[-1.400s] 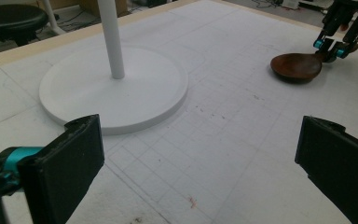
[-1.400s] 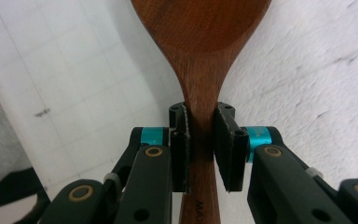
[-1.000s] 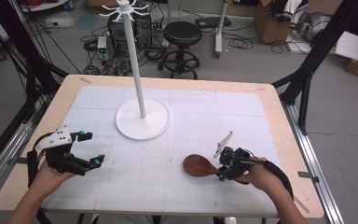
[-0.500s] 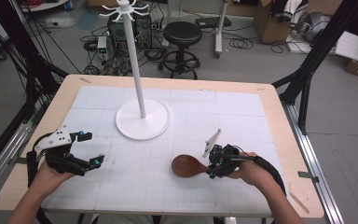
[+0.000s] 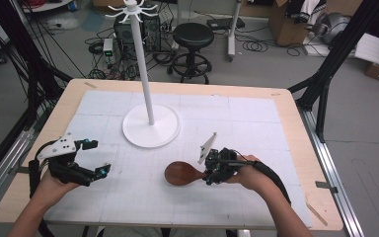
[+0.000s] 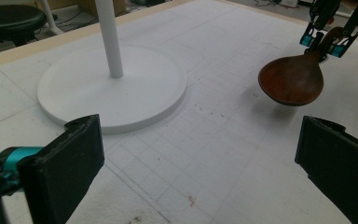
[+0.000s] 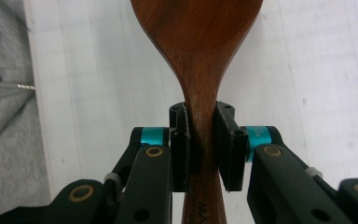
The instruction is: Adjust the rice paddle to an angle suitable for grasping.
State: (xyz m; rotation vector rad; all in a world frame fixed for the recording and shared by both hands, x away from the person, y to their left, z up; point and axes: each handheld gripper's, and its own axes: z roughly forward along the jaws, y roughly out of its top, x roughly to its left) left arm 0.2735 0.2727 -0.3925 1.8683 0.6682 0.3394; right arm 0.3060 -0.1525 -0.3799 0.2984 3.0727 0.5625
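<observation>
The dark brown wooden spoon (image 7: 197, 56) is cut off in the right gripper view, its bowl top and handle end out of frame. The right gripper (image 5: 216, 169) pinches its neck, holding it seemingly just above the white-matted bench (image 5: 256, 123), long axis level, bowl pointing toward the left gripper (image 5: 94, 158), whose jaws stand spread, near the white round-based stand (image 5: 150, 126).

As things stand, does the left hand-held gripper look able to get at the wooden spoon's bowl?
Probably yes: the left hand-held gripper is open, the mat between it and the wooden spoon lies bare, and the right hand-held gripper clamps only the handle, leaving the bowl free.
</observation>
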